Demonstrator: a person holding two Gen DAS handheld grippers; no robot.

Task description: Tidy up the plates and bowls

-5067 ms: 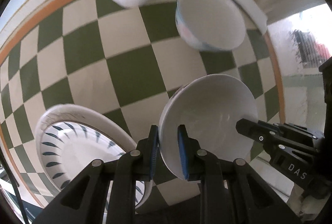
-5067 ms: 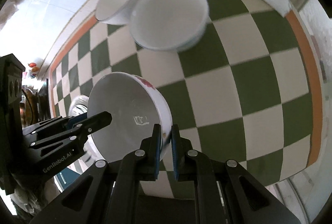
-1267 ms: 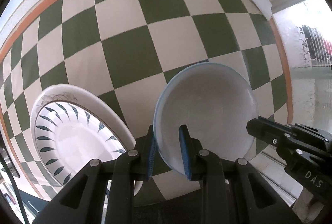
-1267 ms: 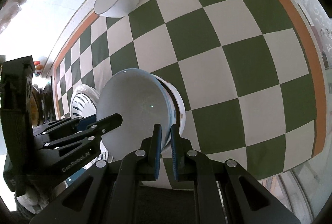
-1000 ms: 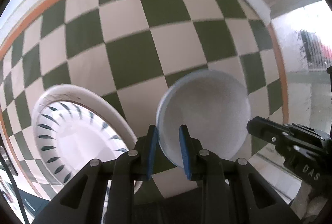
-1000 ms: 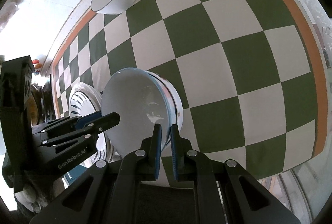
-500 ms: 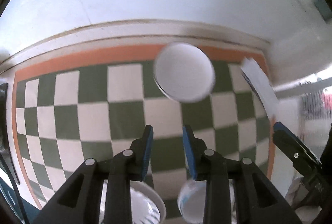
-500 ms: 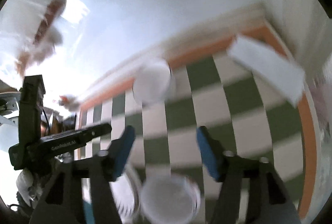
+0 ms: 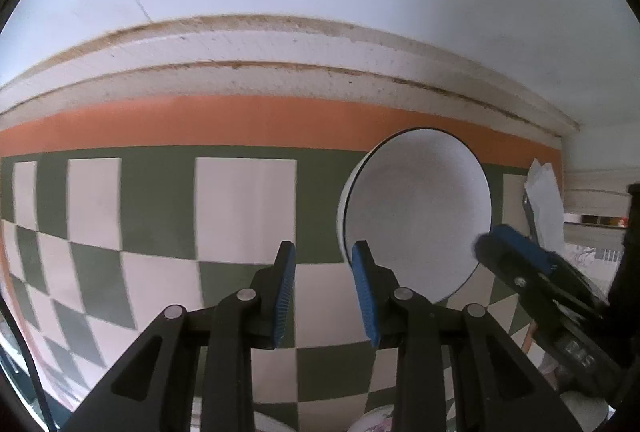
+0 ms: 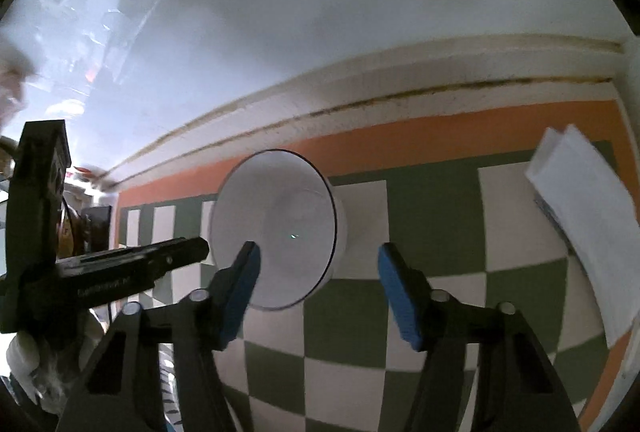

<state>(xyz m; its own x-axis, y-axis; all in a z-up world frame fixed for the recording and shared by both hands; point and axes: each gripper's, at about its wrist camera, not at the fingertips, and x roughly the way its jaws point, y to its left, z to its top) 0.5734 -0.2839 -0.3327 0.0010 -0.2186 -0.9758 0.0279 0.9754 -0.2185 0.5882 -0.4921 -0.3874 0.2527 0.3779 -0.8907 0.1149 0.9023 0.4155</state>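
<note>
Both hand-held grippers, left [image 9: 322,264] and right [image 10: 318,264], gape empty before white bowl [image 10: 276,232]; papers [image 10: 584,216] beside.

I see a white, smooth, glossy ceramic bowl with a thin dark rim line [image 9: 416,216] on the matt green-and-cream checkered cloth covering the desk [image 9: 244,203]. My black matt plastic fingers carry ribbed blue rubbery pads [image 9: 285,296]. White folded paper sheets [image 10: 580,232] look smooth and dull.
</note>
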